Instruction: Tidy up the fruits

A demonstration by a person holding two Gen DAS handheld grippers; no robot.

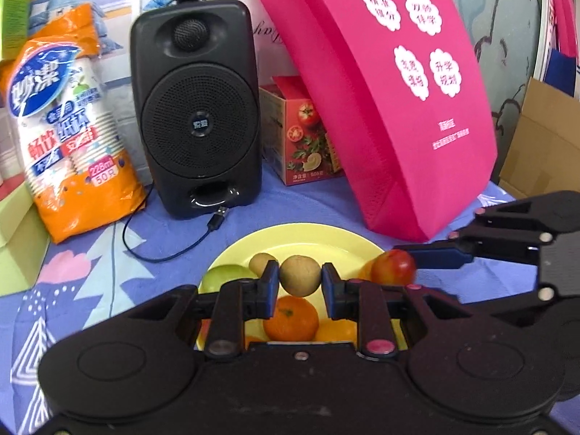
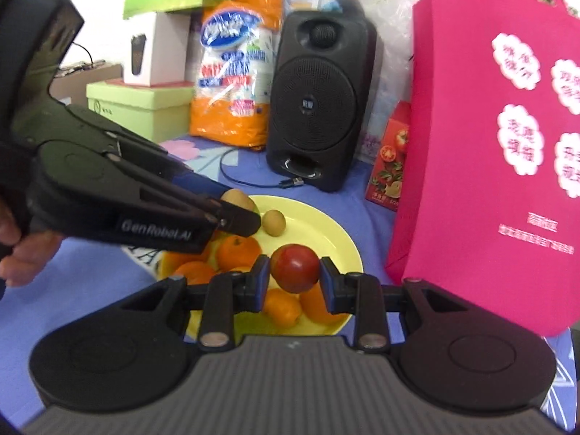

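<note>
A yellow plate (image 1: pixel 319 239) holds several fruits: a green apple (image 1: pixel 224 277), a kiwi (image 1: pixel 261 261), oranges (image 1: pixel 291 318). My left gripper (image 1: pixel 300 284) is shut on a brown kiwi (image 1: pixel 301 274) and holds it just above the plate. My right gripper (image 2: pixel 294 277) is shut on a red apple (image 2: pixel 294 267) over the plate's (image 2: pixel 319 224) near side; the apple also shows in the left wrist view (image 1: pixel 393 266). In the right wrist view the left gripper (image 2: pixel 239 217) comes in from the left with its kiwi (image 2: pixel 237 199), next to a second kiwi (image 2: pixel 273 222) and oranges (image 2: pixel 235 252).
A black speaker (image 1: pixel 197 105) with a cable (image 1: pixel 163 250) stands behind the plate. A pink bag (image 1: pixel 384 83) leans at the right, a tomato-print box (image 1: pixel 308 134) between them. An orange paper-cup pack (image 1: pixel 69 127) and green boxes (image 2: pixel 141 108) stand at the left.
</note>
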